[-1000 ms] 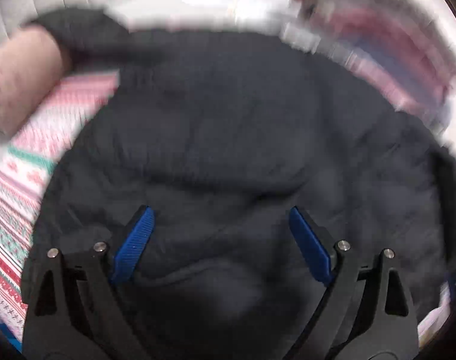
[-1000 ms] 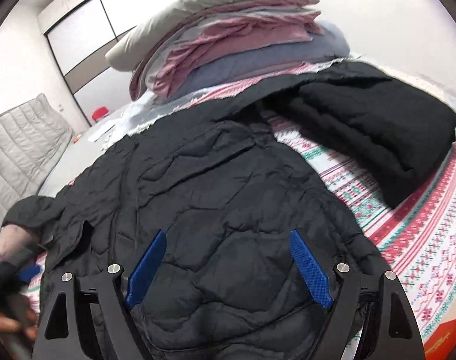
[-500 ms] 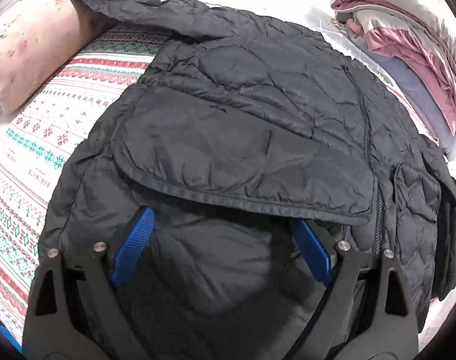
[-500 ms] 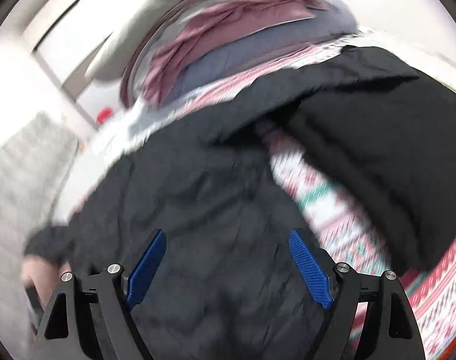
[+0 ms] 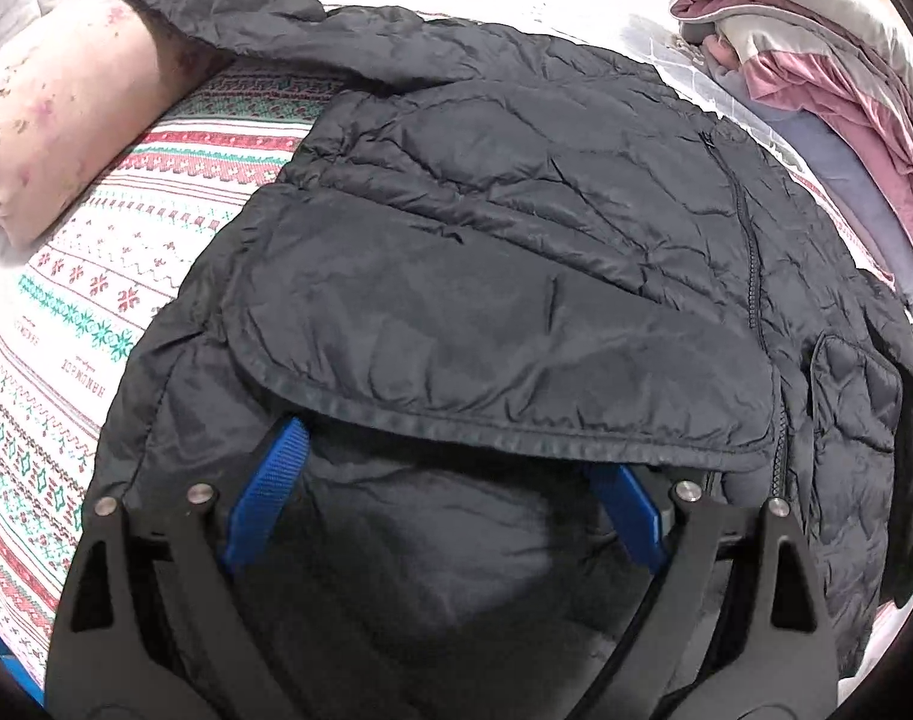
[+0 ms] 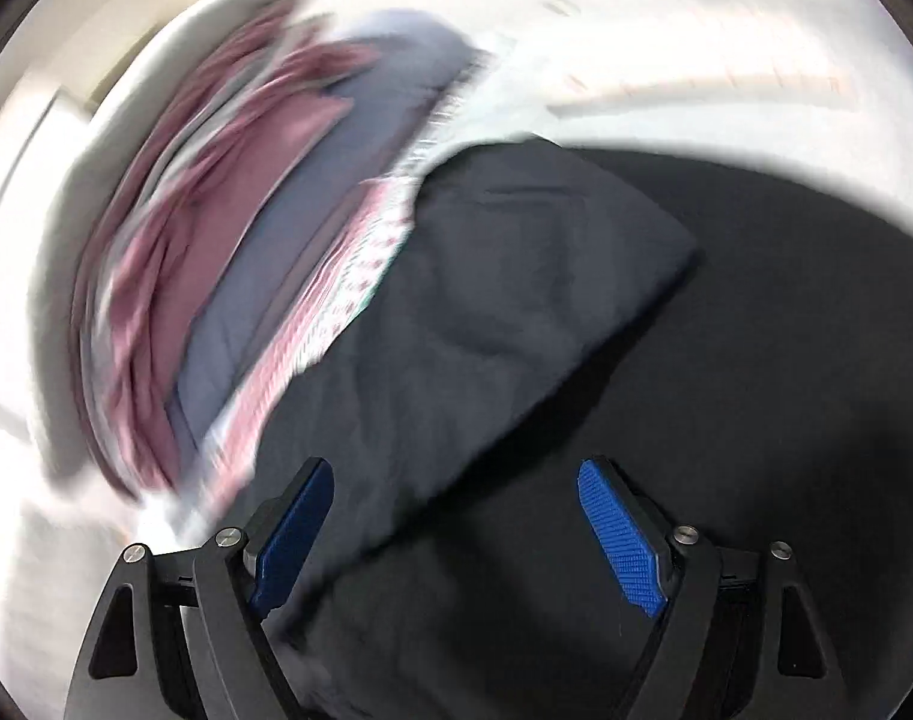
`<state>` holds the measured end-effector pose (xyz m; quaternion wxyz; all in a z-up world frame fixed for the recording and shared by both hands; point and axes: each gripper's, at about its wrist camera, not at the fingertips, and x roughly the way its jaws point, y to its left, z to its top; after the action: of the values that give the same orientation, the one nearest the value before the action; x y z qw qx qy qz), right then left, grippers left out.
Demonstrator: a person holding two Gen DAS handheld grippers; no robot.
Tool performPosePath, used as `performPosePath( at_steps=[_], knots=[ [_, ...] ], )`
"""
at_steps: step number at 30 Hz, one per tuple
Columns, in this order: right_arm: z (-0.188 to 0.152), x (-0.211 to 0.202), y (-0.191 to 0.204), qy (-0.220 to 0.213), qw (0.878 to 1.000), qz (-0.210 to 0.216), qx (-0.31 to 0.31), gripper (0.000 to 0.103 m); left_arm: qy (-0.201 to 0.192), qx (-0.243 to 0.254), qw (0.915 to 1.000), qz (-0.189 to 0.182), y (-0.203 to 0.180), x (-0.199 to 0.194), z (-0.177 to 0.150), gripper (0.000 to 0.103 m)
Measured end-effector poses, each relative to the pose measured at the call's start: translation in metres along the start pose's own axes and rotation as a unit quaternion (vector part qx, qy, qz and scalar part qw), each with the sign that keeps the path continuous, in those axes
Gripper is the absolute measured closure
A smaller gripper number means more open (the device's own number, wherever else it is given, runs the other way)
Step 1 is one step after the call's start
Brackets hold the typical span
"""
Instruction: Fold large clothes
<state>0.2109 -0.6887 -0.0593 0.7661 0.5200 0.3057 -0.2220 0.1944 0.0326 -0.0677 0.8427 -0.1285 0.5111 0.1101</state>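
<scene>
A large black quilted jacket (image 5: 516,228) lies spread on a patterned bedspread (image 5: 96,276), its hood flap (image 5: 486,348) folded down over the body. My left gripper (image 5: 450,450) is open, its blue fingertips tucked just under the flap's hem. One sleeve runs to the far left over a pink pillow (image 5: 54,102). In the blurred right wrist view my right gripper (image 6: 456,480) is open and empty above a dark jacket part (image 6: 516,300), with a black folded garment (image 6: 756,390) to the right.
A stack of folded blankets (image 5: 816,78) in grey, pink and blue sits at the right of the bed; it also shows in the right wrist view (image 6: 216,270). The wall behind is white.
My left gripper moved forward until its fingertips slid under the hood flap's hem. My right gripper swung right, away from the jacket body toward the blanket stack and the black folded garment.
</scene>
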Motion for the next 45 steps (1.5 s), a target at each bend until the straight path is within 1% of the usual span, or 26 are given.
performPosePath(
  at_steps=[1,2,4,5,6,9,13,15,16,17,21,25,27,28,29,30,31,32,33,35,37,38,41,42,43,45],
  knots=[
    [0.005,0.001,-0.006,-0.015,1.000,0.008,0.026,0.030,-0.001,0.000,1.0000,-0.001,0.000,0.000,0.000,0.012],
    [0.009,0.003,-0.007,-0.023,0.999,0.007,0.036,0.039,-0.003,-0.002,1.0000,-0.002,0.001,-0.001,0.000,0.012],
    [0.014,0.007,0.003,-0.025,1.000,-0.009,0.016,0.056,-0.004,-0.004,1.0000,-0.006,0.002,-0.002,0.001,0.012],
    [0.016,0.009,0.012,-0.026,0.999,-0.030,-0.007,0.085,-0.004,-0.004,0.9999,-0.010,0.002,-0.002,0.001,0.012],
    [0.018,0.009,0.020,-0.030,0.999,-0.039,-0.021,0.097,-0.005,-0.003,0.9999,-0.013,0.002,-0.003,0.001,0.012],
    [0.021,-0.010,0.046,-0.068,0.995,-0.040,-0.062,0.100,-0.013,-0.004,0.9996,-0.026,0.004,-0.007,0.003,0.012],
    [0.023,-0.040,0.089,-0.123,0.984,-0.063,-0.116,0.100,-0.024,0.000,0.9981,-0.057,0.003,-0.017,0.006,0.012],
    [0.011,-0.050,0.125,-0.159,0.966,-0.089,-0.182,0.100,-0.028,0.007,0.9979,-0.058,0.004,-0.020,0.006,0.012],
    [0.004,-0.053,0.138,-0.170,0.958,-0.091,-0.211,0.100,-0.029,0.010,0.9979,-0.058,0.004,-0.021,0.006,0.012],
    [-0.010,-0.057,0.158,-0.183,0.947,-0.082,-0.252,0.100,-0.028,0.010,0.9978,-0.059,0.006,-0.021,0.007,0.012],
    [-0.074,-0.061,0.225,-0.181,0.920,-0.014,-0.348,0.100,-0.020,-0.011,0.9979,-0.060,0.019,-0.019,0.011,0.012],
    [-0.160,-0.056,0.289,-0.147,0.891,0.062,-0.425,0.100,-0.017,-0.041,0.9974,-0.057,0.034,-0.018,0.018,0.012],
    [-0.213,-0.047,0.319,-0.126,0.870,0.090,-0.468,0.100,-0.011,-0.056,0.9965,-0.061,0.041,-0.017,0.020,0.012],
    [-0.235,-0.042,0.330,-0.115,0.862,0.099,-0.484,0.100,-0.010,-0.061,0.9962,-0.062,0.043,-0.017,0.020,0.012],
    [-0.264,-0.035,0.343,-0.104,0.849,0.108,-0.506,0.100,-0.010,-0.066,0.9959,-0.061,0.046,-0.017,0.021,0.012],
    [-0.281,-0.031,0.349,-0.100,0.841,0.112,-0.520,0.100,-0.010,-0.070,0.9956,-0.061,0.049,-0.017,0.021,0.012],
    [-0.310,-0.023,0.357,-0.093,0.828,0.116,-0.541,0.100,-0.010,-0.072,0.9954,-0.061,0.050,-0.017,0.021,0.012],
    [-0.333,-0.013,0.364,-0.083,0.819,0.117,-0.555,0.100,-0.010,-0.075,0.9952,-0.062,0.052,-0.018,0.022,0.012],
    [-0.355,-0.001,0.370,-0.069,0.814,0.117,-0.565,0.100,-0.010,-0.077,0.9949,-0.063,0.054,-0.018,0.022,0.012],
    [-0.387,0.022,0.375,-0.040,0.809,0.118,-0.574,0.100,-0.010,-0.083,0.9943,-0.066,0.058,-0.018,0.023,0.012],
    [-0.417,0.041,0.372,-0.013,0.803,0.114,-0.584,0.100,-0.008,-0.093,0.9931,-0.072,0.064,-0.018,0.025,0.012],
    [-0.434,0.042,0.363,0.000,0.799,0.112,-0.590,0.099,-0.007,-0.100,0.9919,-0.078,0.068,-0.018,0.026,0.012],
    [-0.465,0.075,0.349,0.052,0.788,0.095,-0.606,0.096,-0.007,-0.134,0.9862,-0.098,0.083,-0.021,0.028,0.012],
    [-0.469,0.084,0.337,0.069,0.786,0.089,-0.608,0.095,-0.009,-0.145,0.9842,-0.102,0.088,-0.022,0.029,0.012],
    [-0.477,0.098,0.329,0.095,0.783,0.077,-0.610,0.095,-0.011,-0.154,0.9825,-0.104,0.092,-0.023,0.030,0.012],
    [-0.487,0.122,0.316,0.135,0.775,0.055,-0.615,0.089,-0.015,-0.175,0.9784,-0.108,0.102,-0.025,0.031,0.012]
  ],
)
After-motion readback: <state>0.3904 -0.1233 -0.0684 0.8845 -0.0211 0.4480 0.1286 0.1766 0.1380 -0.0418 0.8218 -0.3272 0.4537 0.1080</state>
